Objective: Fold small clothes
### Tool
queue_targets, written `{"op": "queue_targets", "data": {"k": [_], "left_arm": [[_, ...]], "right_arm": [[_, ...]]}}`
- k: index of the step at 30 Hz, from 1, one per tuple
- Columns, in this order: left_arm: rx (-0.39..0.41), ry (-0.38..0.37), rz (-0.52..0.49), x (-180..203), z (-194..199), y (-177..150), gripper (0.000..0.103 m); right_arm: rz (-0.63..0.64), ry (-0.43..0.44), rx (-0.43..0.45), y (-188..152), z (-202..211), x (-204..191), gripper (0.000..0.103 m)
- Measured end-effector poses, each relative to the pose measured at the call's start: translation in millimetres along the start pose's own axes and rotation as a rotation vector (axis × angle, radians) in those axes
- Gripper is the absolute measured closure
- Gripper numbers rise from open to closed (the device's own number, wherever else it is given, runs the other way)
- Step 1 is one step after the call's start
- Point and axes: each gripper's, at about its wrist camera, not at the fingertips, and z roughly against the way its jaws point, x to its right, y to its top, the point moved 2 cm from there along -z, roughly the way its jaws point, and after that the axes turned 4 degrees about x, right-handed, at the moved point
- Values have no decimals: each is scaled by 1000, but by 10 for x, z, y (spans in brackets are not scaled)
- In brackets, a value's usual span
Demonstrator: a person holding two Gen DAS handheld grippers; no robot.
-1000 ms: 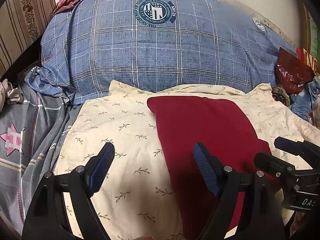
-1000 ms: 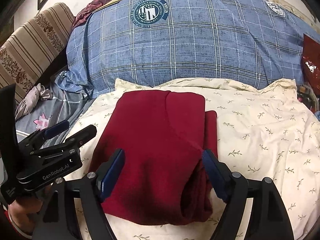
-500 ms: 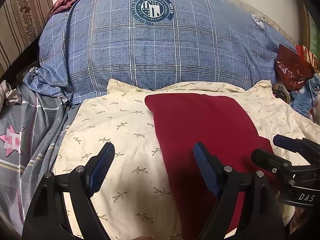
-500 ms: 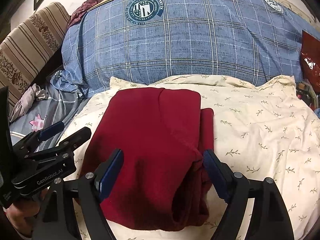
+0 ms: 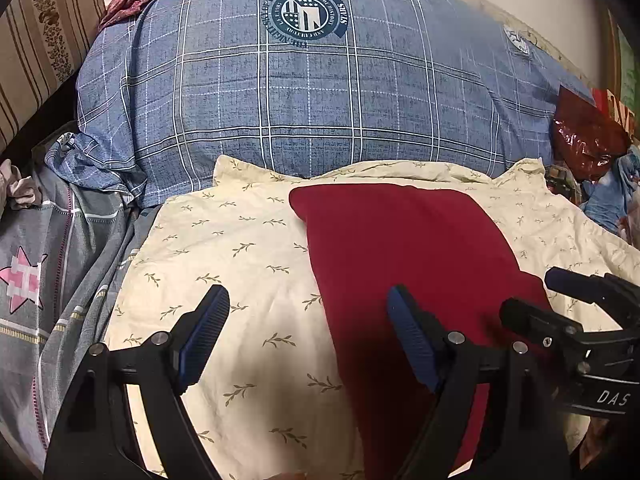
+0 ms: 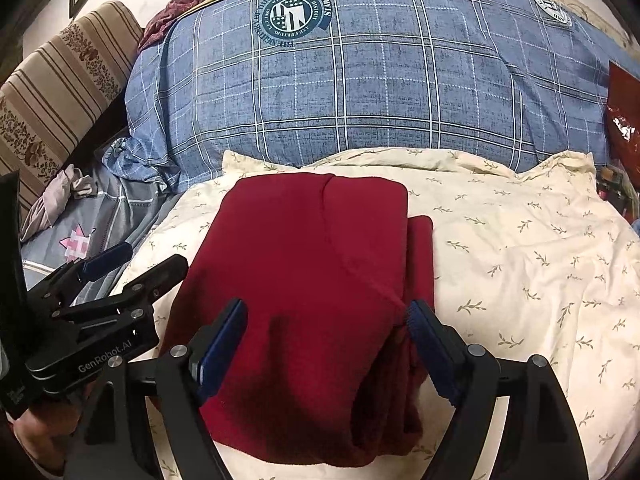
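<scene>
**Red garment folded, both grippers hanging free above it**

While the red garment (image 6: pixel 304 280) is lying folded on the cream leaf-print sheet (image 6: pixel 520 248), just in front of the blue plaid pillow (image 6: pixel 360 92), I am holding both grippers released, with nothing between their pads. My right gripper (image 6: pixel 326 344) is hovering over the garment's near half, its jaws spread wide and straddling the cloth without pressing it. My left gripper (image 5: pixel 308 336) is hanging beside the garment's left edge, one finger over the bare sheet and the other over the red cloth, also slack.

What I am judging as the risk: the right side of the fold is looking uneven, with a lower layer sticking out past the top layer and bunching thickly near my right finger. If I am lowering the right gripper from here, that finger could be snagging the bunched edge and dragging the layers apart. The sheet underneath is soft and wrinkled, so any push could be shifting the whole stack toward the pillow.

Both of my hands are tilting the grippers downward and forward toward the pillow, side by side, the left one's body showing at the left edge of the right wrist view.
</scene>
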Motion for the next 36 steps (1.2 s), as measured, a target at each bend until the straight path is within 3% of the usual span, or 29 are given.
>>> {"op": "queue_targets", "data": {"k": [36], "left_arm": [[-6, 0, -20, 39, -39, -11, 22]], "right_arm": [[-5, -2, -12, -13, -89, 32, 16]]}}
